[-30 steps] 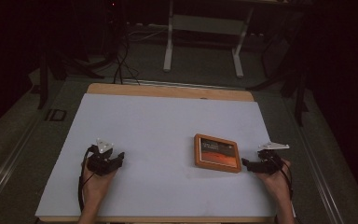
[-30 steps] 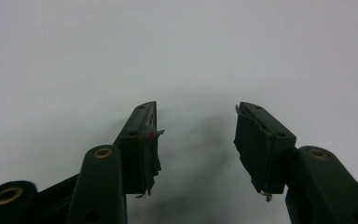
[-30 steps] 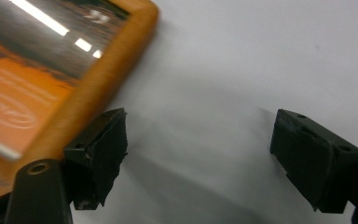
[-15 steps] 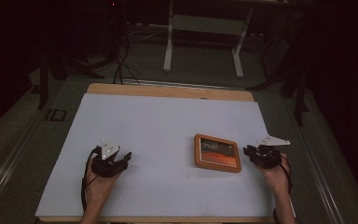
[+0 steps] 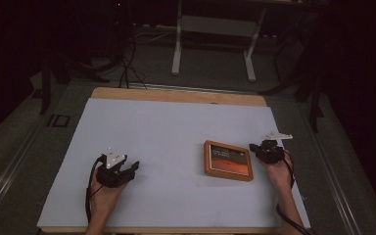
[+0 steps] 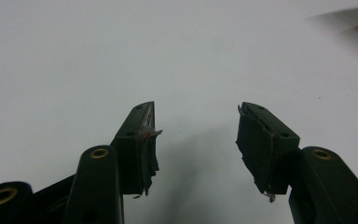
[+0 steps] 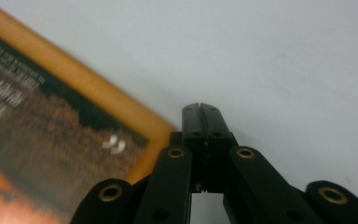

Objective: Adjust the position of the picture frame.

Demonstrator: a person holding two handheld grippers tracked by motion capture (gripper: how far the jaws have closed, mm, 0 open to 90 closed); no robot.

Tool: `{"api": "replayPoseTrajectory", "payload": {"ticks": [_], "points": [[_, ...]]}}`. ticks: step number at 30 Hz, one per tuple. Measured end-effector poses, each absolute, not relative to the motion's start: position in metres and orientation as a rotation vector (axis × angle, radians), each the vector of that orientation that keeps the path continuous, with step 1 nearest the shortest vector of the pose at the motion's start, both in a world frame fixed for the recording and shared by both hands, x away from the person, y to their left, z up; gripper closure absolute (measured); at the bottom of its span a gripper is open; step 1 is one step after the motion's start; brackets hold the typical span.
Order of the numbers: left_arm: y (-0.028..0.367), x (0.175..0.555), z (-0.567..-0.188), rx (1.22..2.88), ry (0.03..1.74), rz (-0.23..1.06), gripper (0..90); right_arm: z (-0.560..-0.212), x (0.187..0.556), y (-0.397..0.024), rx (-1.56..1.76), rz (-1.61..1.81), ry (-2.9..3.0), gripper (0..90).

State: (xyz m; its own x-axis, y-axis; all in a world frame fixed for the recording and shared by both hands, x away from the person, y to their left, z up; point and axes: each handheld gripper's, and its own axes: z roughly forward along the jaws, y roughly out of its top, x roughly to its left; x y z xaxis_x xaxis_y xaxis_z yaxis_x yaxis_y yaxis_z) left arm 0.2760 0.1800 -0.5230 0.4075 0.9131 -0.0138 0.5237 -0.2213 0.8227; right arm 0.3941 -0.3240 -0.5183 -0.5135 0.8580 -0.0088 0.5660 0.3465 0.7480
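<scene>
High view: right claw (image 5: 252, 146) beside frame's (image 5: 228, 160) far-right corner.

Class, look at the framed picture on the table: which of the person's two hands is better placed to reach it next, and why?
Probably the right. The right tongs, jaws shut, sit by the framed picture's corner, while the left tongs, jaws open, rest far off on the bare white table.

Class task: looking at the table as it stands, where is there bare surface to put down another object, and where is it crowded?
The white table cover is bare across its far half and in the wide middle between the left gripper and the orange-framed picture. It is crowded only at the right, where the right gripper sits by the picture's corner.
</scene>
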Motion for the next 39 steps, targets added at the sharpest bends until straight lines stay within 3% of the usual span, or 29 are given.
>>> {"api": "replayPoseTrajectory", "payload": {"ticks": [12, 21, 25, 39], "points": [[0.170, 0.278, -0.528, 1.932, 1.198, 0.569, 46.4, -0.527, 0.417, -0.315, 1.317, 1.077, 2.259, 90.0], [0.175, 0.282, -0.535, 1.856, 1.220, 0.575, 46.4, -0.530, 0.422, -0.318, 1.310, 1.045, 2.311, 90.0], [0.179, 0.285, -0.540, 1.814, 1.245, 0.504, 45.5, -0.532, 0.421, -0.321, 1.319, 1.047, 2.322, 90.0], [0.176, 0.283, -0.541, 1.816, 1.231, 0.535, 44.1, -0.530, 0.402, -0.323, 1.207, 0.983, 2.381, 90.0]]}}
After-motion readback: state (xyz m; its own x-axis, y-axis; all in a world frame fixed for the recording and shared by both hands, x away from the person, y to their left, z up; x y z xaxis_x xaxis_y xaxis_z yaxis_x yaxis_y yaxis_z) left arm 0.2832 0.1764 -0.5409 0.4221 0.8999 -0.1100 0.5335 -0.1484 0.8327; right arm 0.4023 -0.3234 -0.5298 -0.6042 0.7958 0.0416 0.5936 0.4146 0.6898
